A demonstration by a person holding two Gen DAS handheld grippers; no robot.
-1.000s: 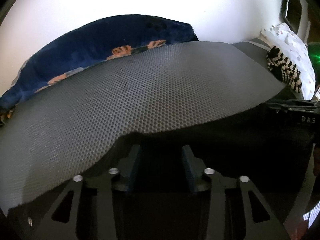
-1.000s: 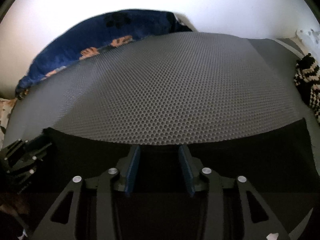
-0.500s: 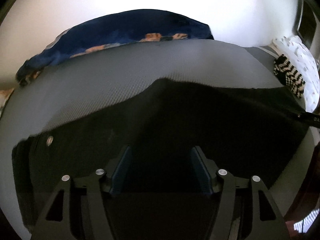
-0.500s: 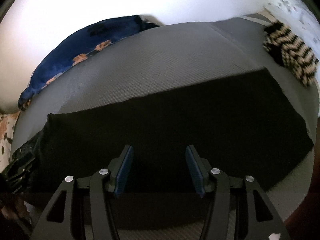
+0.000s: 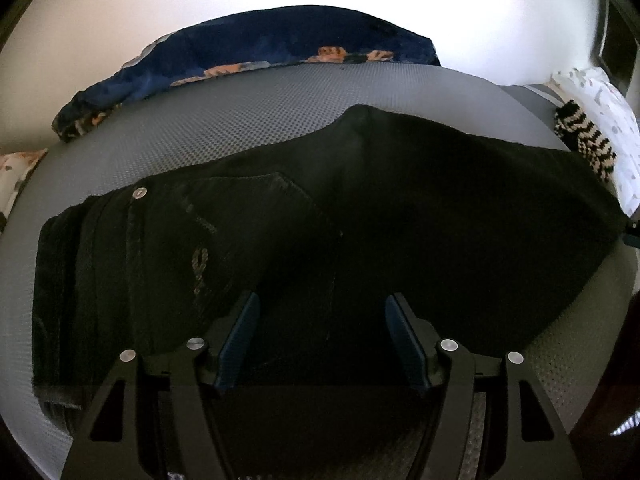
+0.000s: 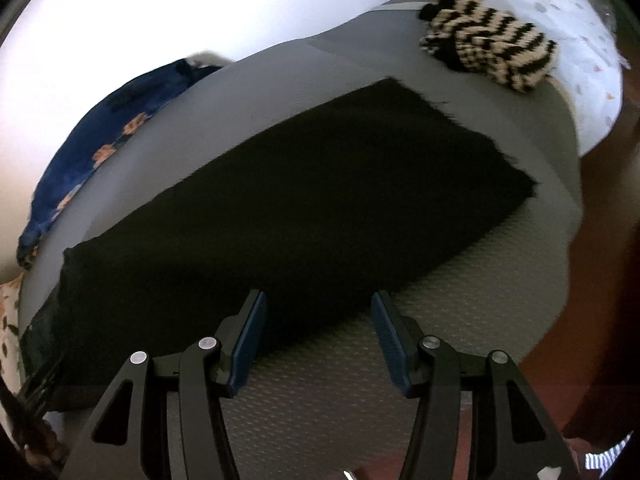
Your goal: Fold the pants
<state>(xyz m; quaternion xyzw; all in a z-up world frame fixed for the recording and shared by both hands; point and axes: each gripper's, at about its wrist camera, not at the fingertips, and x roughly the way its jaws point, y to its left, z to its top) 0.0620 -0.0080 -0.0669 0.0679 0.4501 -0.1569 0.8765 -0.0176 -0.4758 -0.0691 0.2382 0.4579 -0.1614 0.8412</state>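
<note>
Black pants [image 5: 400,220] lie spread flat on a grey mesh mattress [image 5: 248,128]. In the left wrist view the waist end, with a metal button [image 5: 139,192] and a back pocket, is on the left. My left gripper [image 5: 322,320] hovers over the seat area near the front edge, its jaws opening and pressing on nothing. In the right wrist view the legs of the pants [image 6: 320,200] run up to a frayed hem at the upper right. My right gripper [image 6: 316,308] stands open over the pants' near edge, with only cloth and mattress [image 6: 460,300] below it.
A dark blue blanket [image 5: 260,48] with orange print lies along the far side by the white wall. A black-and-cream striped knit piece [image 6: 488,52] and a white patterned pillow [image 6: 580,40] sit at the right end. Brown floor [image 6: 600,280] shows past the mattress's right edge.
Both grippers drew back from the pants' far edge towards the near side. The left jaws widened. The pants now lie flat and fully in view; the right view has rolled.
</note>
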